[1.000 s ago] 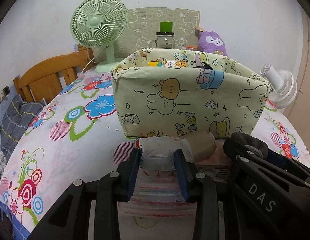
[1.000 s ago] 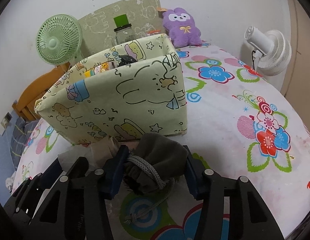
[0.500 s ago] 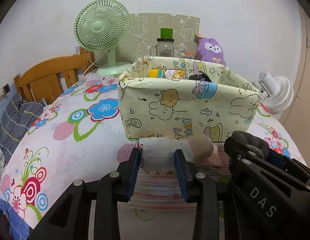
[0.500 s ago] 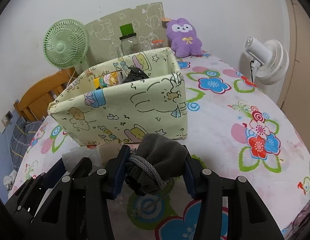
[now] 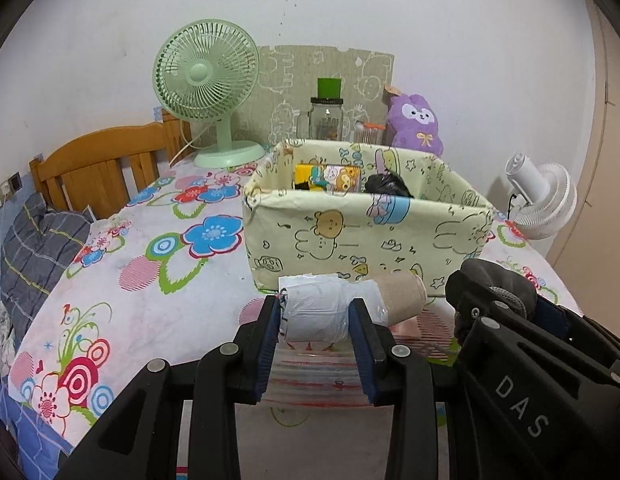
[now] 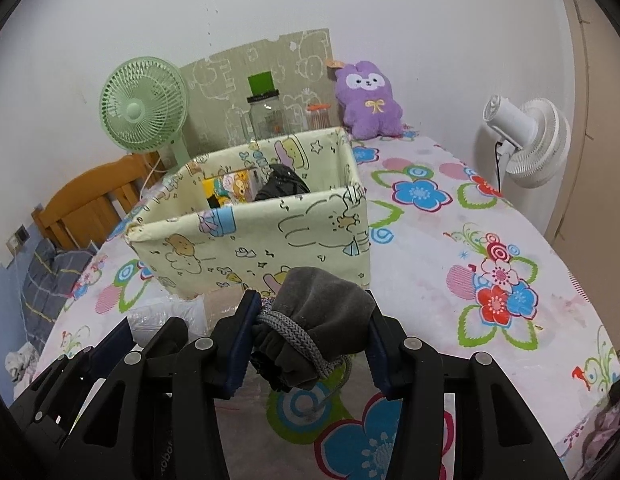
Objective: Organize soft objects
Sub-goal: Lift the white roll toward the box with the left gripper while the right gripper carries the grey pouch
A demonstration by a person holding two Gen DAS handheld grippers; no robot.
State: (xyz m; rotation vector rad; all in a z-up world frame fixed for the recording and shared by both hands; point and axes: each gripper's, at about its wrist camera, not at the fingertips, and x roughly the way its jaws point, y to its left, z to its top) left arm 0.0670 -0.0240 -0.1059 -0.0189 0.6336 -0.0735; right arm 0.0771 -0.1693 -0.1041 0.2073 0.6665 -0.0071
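Grey pouch [image 6: 330, 312]; cartoon-print cream box [image 5: 366, 236]

The box [image 5: 362, 236] is standing right ahead, blocking the way. Its open top is giving room, with a few things sitting at the back. The tabletop [image 6: 438, 240] beside it is lying bare.

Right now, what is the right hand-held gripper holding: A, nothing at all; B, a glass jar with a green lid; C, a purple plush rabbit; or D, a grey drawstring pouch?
D: in the right wrist view the right hand-held gripper has its blue pads pressed on either side of a grey drawstring pouch, in front of the fabric storage box.
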